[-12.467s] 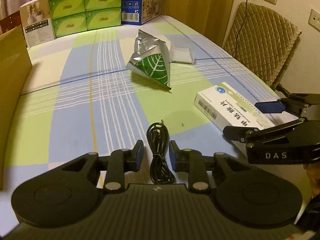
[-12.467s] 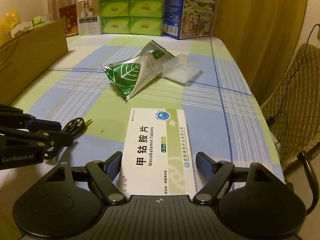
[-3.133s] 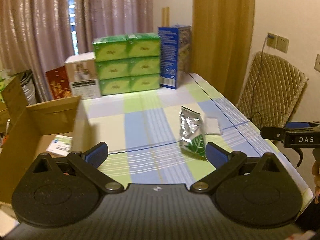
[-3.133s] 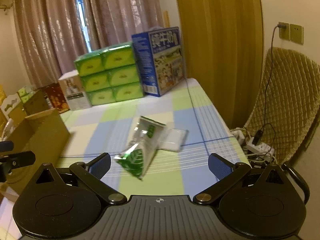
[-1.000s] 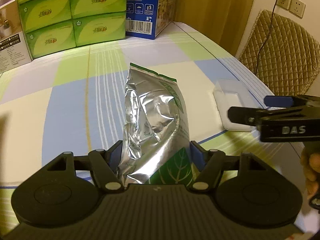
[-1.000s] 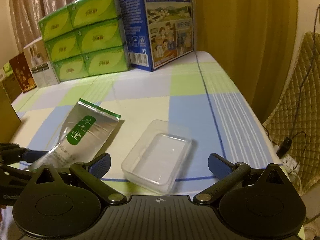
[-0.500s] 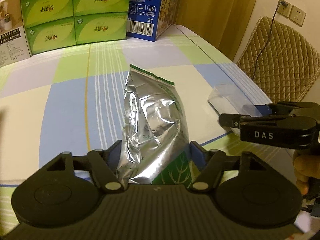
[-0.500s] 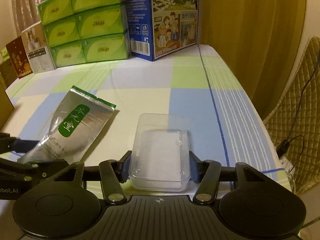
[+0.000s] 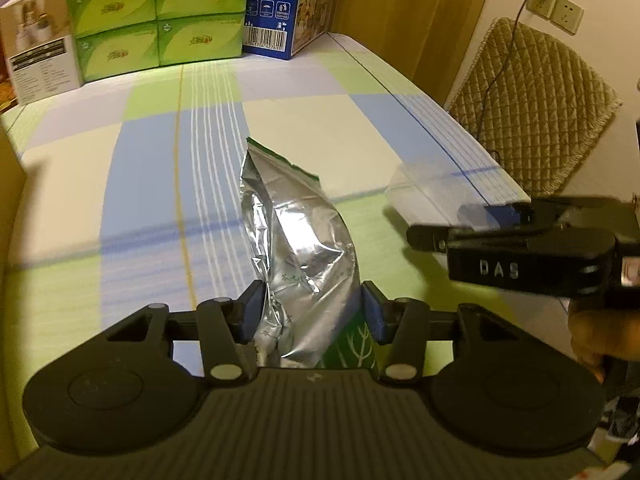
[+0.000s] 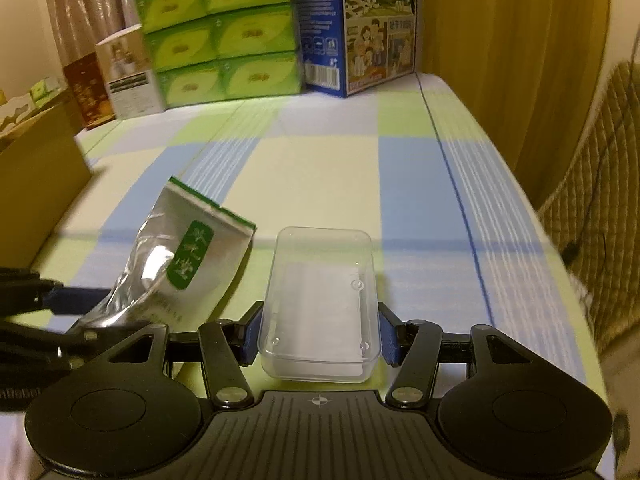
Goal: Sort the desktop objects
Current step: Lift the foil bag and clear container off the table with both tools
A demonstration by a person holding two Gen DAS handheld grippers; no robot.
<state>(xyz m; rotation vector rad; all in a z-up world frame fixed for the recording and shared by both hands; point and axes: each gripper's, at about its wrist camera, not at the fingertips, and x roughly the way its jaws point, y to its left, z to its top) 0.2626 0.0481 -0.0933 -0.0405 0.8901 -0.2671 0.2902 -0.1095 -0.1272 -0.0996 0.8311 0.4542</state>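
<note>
Left wrist view first: at upper left stands a white carton (image 9: 42,60) with fine print too small to read, and beside it the stack of green tissue boxes (image 9: 156,16), their logos blurred. Next along is the blue milk carton (image 9: 286,8), barcode facing us. Down at centre the left gripper (image 9: 314,312) has just been closing and now its blue pads pinch the foil pouch (image 9: 298,248), crumpled silver with a green leaf print at its foot, rising from the jaws over the checked tablecloth (image 9: 160,184). To the right, the right gripper (image 9: 464,220) comes in sideways, "DAS" in white letters on its black body, a clear plastic box (image 9: 424,192) in its grip, a hand (image 9: 600,332) behind it at the frame's right edge.

Right wrist view: a cardboard box (image 10: 36,184) sits at far left, and the pouch shows a green label with Chinese characters, unreadable in the blur. At bottom centre the right gripper's jaws, after closing, clamp narrow on the clear box, pads tight against both of its sides. On the carton at top, large characters read "纯牛奶".
</note>
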